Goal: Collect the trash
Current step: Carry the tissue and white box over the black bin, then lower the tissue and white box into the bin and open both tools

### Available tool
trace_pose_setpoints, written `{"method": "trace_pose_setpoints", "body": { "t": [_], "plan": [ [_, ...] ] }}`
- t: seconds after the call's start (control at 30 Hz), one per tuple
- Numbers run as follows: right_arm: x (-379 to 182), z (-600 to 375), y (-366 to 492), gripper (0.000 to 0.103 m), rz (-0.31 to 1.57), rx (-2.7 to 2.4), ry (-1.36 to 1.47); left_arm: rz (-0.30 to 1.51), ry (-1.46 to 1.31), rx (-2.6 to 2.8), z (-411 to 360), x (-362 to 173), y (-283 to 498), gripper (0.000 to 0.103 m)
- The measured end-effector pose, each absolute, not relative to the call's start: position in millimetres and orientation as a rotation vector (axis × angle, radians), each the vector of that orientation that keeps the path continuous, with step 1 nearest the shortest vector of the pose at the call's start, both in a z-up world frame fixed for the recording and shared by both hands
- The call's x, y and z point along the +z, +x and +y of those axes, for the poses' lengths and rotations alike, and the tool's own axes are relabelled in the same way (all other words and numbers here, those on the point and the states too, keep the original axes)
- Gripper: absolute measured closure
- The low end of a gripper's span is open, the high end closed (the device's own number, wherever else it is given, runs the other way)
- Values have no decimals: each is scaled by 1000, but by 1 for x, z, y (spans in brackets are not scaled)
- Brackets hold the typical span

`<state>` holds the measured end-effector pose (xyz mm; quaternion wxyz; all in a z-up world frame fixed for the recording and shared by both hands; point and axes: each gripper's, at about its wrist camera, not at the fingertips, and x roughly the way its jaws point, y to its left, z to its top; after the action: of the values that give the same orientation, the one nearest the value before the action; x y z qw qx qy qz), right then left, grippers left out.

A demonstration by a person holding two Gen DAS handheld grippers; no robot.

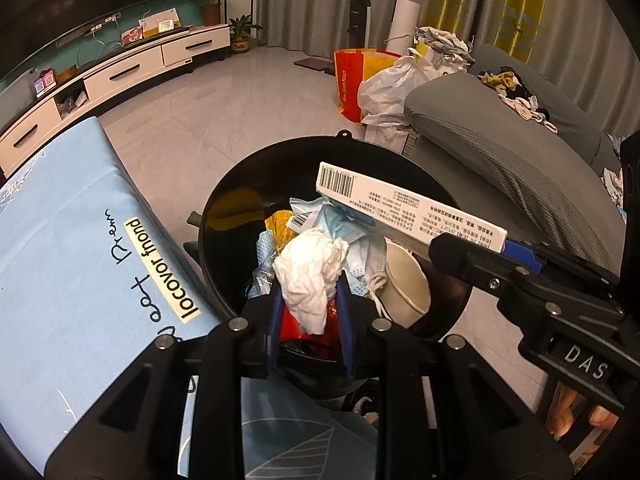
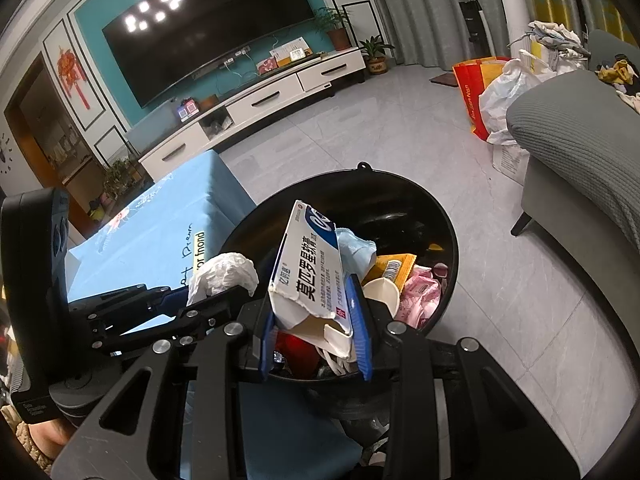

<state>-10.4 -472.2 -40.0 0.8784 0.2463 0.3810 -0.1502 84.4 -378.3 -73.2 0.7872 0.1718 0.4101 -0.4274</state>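
left tool (image 1: 310, 316): matte black linkage frame, silver round screws, blue finger pads (image 1: 273, 334) | right tool (image 2: 316, 328): same build, white "DAS" lettering on its side | bare fingers (image 1: 576, 416) at lower edge, possibly a knitted cuff

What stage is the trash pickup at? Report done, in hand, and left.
Done: the black bin already holds masks, a paper cup and wrappers. In hand: the left gripper grips a crumpled tissue and the right gripper an ointment box, both over the bin. Left: release both; no other loose trash is visible.
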Motion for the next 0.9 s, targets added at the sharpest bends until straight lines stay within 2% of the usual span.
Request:
{"method": "trace_pose_setpoints", "body": {
  "t": [0.43, 0.7, 0.9],
  "plan": [
    [-40, -474, -2, 70, 818, -335, 475, 892, 386, -907, -382, -78, 87, 78],
    [-43, -478, 6, 69, 838, -347, 465, 892, 400, -901, -386, -78, 88, 71],
    [-43, -480, 6, 66, 842, -353, 469, 889, 403, -899, -387, -78, 88, 62]
  ]
}}
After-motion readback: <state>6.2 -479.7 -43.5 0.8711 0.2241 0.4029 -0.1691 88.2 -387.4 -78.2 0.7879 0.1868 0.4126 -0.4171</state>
